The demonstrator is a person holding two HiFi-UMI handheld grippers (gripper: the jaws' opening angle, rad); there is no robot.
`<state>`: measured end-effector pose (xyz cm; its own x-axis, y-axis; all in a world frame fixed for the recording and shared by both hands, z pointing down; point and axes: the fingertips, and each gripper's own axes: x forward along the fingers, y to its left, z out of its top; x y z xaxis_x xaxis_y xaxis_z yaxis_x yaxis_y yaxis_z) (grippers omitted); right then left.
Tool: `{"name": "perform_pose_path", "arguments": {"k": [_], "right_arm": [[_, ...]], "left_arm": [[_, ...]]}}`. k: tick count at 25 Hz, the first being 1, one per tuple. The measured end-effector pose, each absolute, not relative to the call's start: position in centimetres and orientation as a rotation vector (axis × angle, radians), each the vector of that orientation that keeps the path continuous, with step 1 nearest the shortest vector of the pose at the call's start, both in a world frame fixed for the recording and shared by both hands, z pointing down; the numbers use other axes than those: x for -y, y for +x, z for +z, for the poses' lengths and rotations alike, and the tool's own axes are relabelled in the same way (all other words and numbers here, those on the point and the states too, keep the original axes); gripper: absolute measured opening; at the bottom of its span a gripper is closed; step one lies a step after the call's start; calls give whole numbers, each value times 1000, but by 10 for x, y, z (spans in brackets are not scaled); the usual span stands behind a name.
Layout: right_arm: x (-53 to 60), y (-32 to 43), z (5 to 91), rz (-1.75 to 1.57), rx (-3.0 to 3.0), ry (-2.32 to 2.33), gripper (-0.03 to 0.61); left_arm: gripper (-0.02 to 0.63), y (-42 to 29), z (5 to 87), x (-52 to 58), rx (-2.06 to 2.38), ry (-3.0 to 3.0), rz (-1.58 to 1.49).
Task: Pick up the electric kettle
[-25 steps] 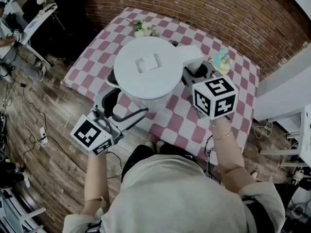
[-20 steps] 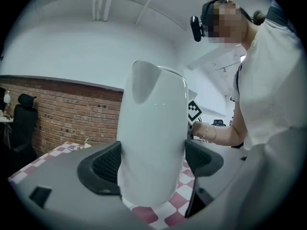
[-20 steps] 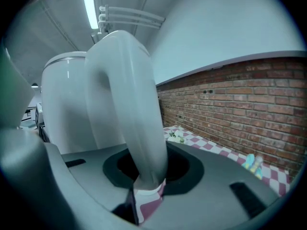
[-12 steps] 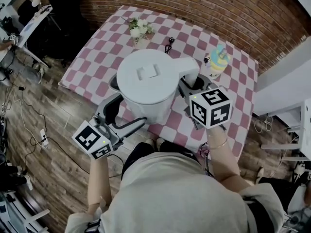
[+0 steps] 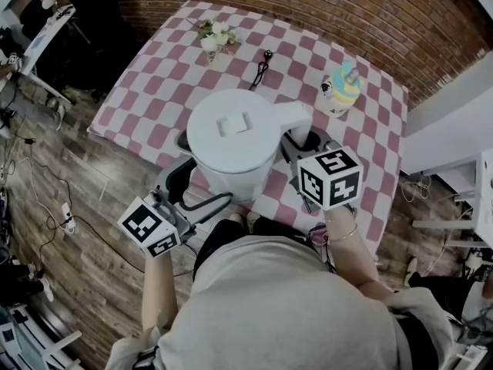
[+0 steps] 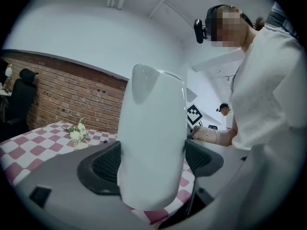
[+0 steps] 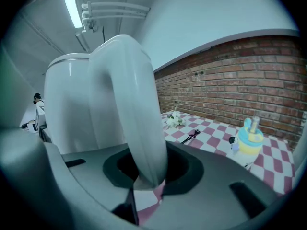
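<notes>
The white electric kettle (image 5: 231, 129) is held between both grippers over the near edge of the checked table (image 5: 154, 75). My left gripper (image 5: 192, 177) is shut on the kettle's body (image 6: 153, 119), with a black pad (image 6: 103, 169) pressed against each side. My right gripper (image 5: 302, 139) is shut on the kettle's curved white handle (image 7: 134, 119), which runs down between its dark pads (image 7: 189, 169). The kettle stands upright with its flat lid toward the head camera. Its base is hidden from above, and I cannot tell whether it touches the cloth.
On the pink-and-white cloth behind the kettle are a small bunch of white flowers (image 5: 212, 37), a black plug with cord (image 5: 260, 66) and a yellow-and-blue toy cup (image 5: 343, 89). A brick wall runs behind the table. Cables lie on the wooden floor (image 5: 46, 199) at left.
Both grippers and the kettle have sunk together and drawn toward the near table edge. More of the cloth, the plug and the toy cup now show behind the kettle.
</notes>
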<state>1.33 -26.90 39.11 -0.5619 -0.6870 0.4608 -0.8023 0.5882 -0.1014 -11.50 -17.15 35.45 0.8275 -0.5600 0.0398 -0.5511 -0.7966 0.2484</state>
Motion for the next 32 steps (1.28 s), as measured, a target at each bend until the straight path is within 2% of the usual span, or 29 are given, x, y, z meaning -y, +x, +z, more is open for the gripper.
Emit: {"name": "perform_pose_path", "arguments": {"k": [32], "right_arm": [[261,15,418,505,2418,1164,103]], "left_arm": [[422,-113,372,167,859,2716,-52]]}}
